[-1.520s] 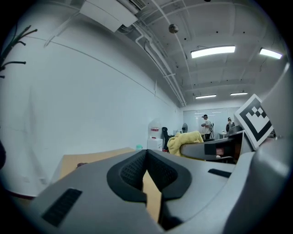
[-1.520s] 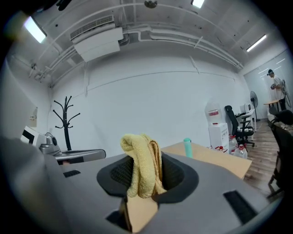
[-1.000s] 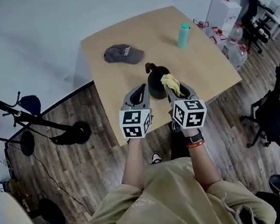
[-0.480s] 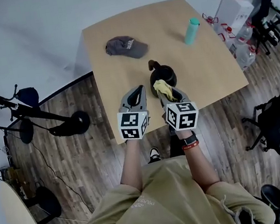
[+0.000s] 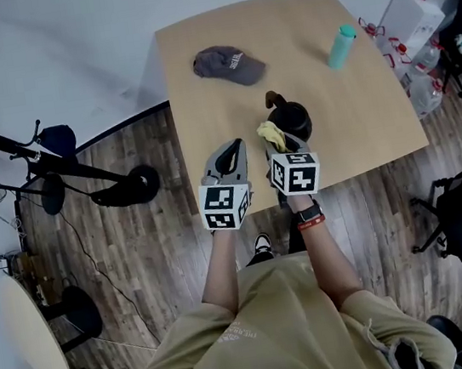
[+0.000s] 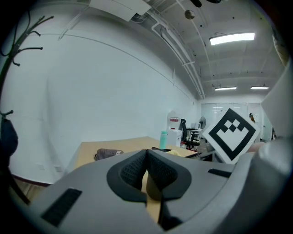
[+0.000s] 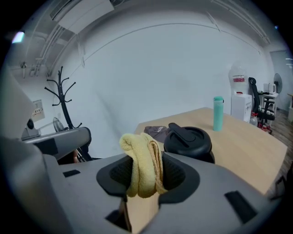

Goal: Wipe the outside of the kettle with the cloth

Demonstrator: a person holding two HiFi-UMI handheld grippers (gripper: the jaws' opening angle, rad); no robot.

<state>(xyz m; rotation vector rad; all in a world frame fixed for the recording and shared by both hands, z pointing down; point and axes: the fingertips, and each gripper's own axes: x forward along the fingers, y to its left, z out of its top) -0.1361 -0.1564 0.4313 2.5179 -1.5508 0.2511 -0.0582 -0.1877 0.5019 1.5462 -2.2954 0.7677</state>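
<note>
- Right gripper view shows the right gripper (image 7: 145,178) with its fingers clamped on a folded yellow cloth (image 7: 141,167). The cloth bulges above the pads in a soft roll.
- The cloth looks light and limp, so it should squash flat under pressure. The hold across the fold seems secure, and the free bulge ahead of the fingers is the part to press with.
- The left gripper (image 6: 146,170) sits beside the right one, its fingers pressed together with nothing between them.
- The black kettle (image 7: 190,142) stands on the table (image 5: 357,109), just beyond the right fingertips and slightly to their right. Whether the cloth touches it I cannot tell.
- The kettle looks rigid, smooth and fairly heavy, and it might slide if it is rubbed sideways. The lid handle or the body on the side away from the cloth would be a sensible place for the free left fingers to steady it.
- Well beyond the fingers lie a grey cap (image 5: 230,63) and a teal bottle (image 5: 341,45).
</note>
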